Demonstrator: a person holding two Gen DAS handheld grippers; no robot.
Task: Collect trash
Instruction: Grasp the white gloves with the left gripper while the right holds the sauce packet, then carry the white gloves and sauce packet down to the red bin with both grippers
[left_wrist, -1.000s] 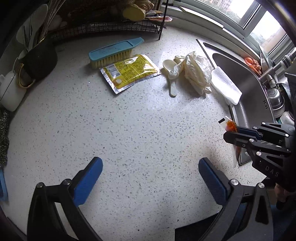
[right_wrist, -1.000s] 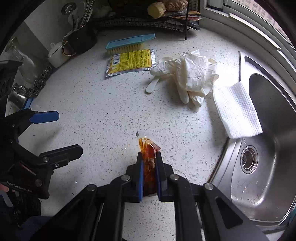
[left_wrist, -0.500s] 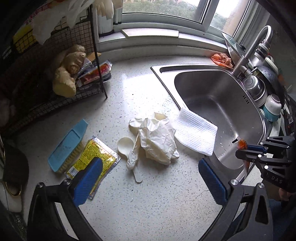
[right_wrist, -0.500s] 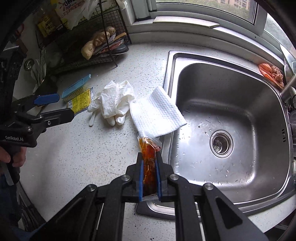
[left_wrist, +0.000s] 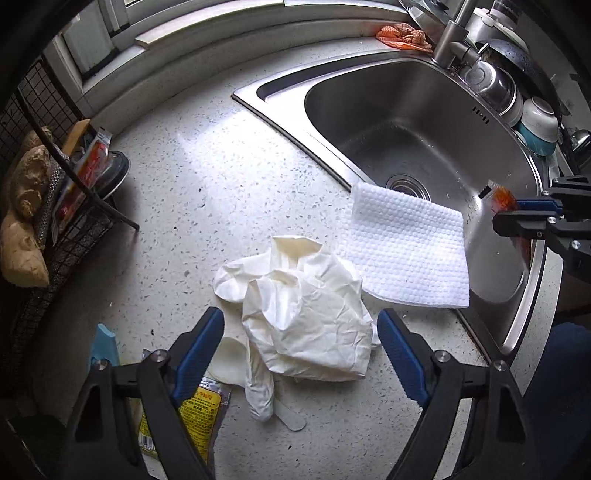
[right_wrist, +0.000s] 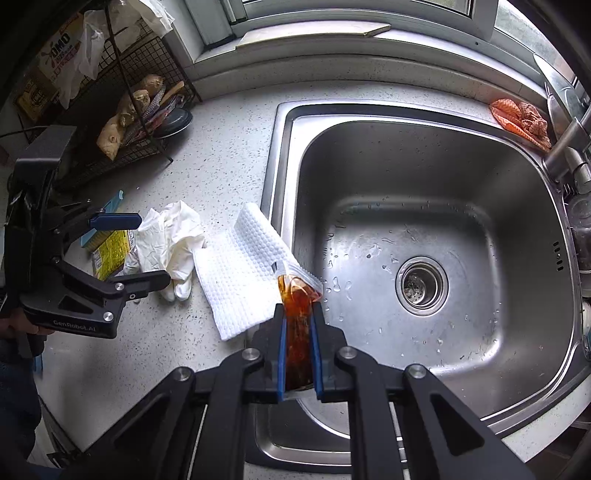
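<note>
Above the table (left_wrist: 229, 192), right claw (right_wrist: 298, 334) gripped a sachet (right_wrist: 297, 295); left claw (left_wrist: 299, 350), closing, straddled ungrasped gloves (left_wrist: 303, 314); towel (left_wrist: 406, 258) remained.

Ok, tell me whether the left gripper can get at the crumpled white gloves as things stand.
Probably yes. The left gripper is open, its jaws just narrowing, and the crumpled white gloves lie between its fingers with nothing on top. The white cloth only borders them.

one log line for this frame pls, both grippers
left gripper: open, closing in around crumpled gloves, no contact | right gripper: shut on sauce packet, over sink edge | paper towel: on counter
</note>
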